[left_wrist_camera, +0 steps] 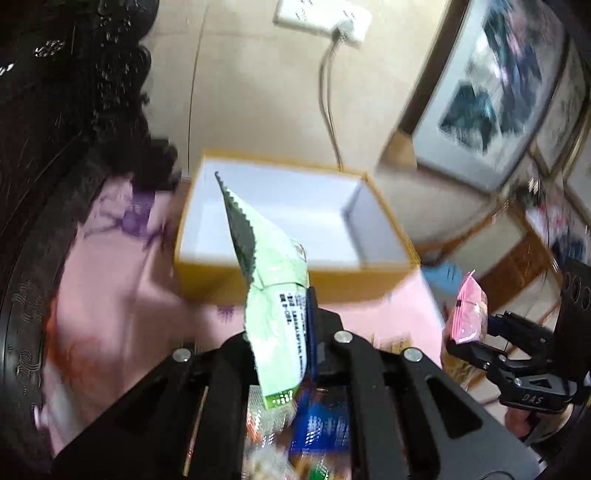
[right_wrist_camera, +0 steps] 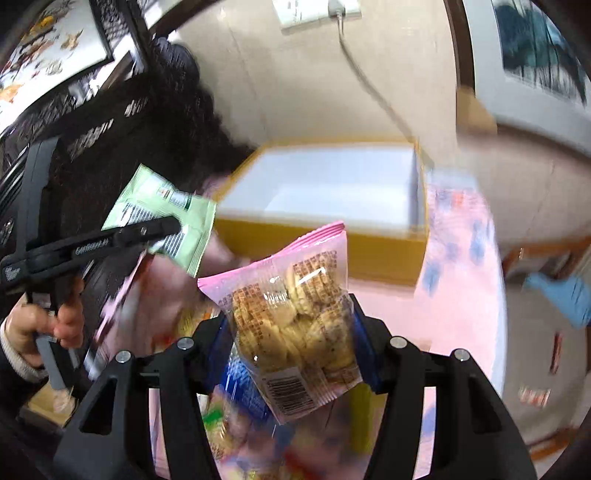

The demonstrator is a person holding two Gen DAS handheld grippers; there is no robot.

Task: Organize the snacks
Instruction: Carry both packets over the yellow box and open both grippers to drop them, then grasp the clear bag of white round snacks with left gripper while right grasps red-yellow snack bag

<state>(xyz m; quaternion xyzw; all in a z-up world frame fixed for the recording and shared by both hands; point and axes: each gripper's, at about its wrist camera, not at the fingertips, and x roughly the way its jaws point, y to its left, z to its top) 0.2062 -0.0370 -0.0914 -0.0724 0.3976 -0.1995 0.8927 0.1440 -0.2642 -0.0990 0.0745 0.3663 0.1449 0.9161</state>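
My left gripper (left_wrist_camera: 290, 332) is shut on a light green snack packet (left_wrist_camera: 273, 266), which stands up edge-on between the pads. Beyond it sits a yellow box (left_wrist_camera: 351, 286) with a white inside that looks empty. My right gripper (right_wrist_camera: 291, 343) is shut on a pink packet of biscuits (right_wrist_camera: 295, 314), pressed on both sides by the blue pads. In the right wrist view the left gripper (right_wrist_camera: 166, 229) holds the green packet (right_wrist_camera: 162, 206) at the left, and the yellow box (right_wrist_camera: 332, 243) lies ahead. The left wrist view shows the right gripper (left_wrist_camera: 476, 332) with its pink packet (left_wrist_camera: 467, 314) at the right.
A heap of mixed snack packets (left_wrist_camera: 317, 432) lies under both grippers on a pink flowered cloth (left_wrist_camera: 110, 295). Dark carved furniture (left_wrist_camera: 55, 110) stands at the left. A wall socket with a cable (left_wrist_camera: 325, 18) is behind the box, with framed pictures (left_wrist_camera: 498, 92) leaning at the right.
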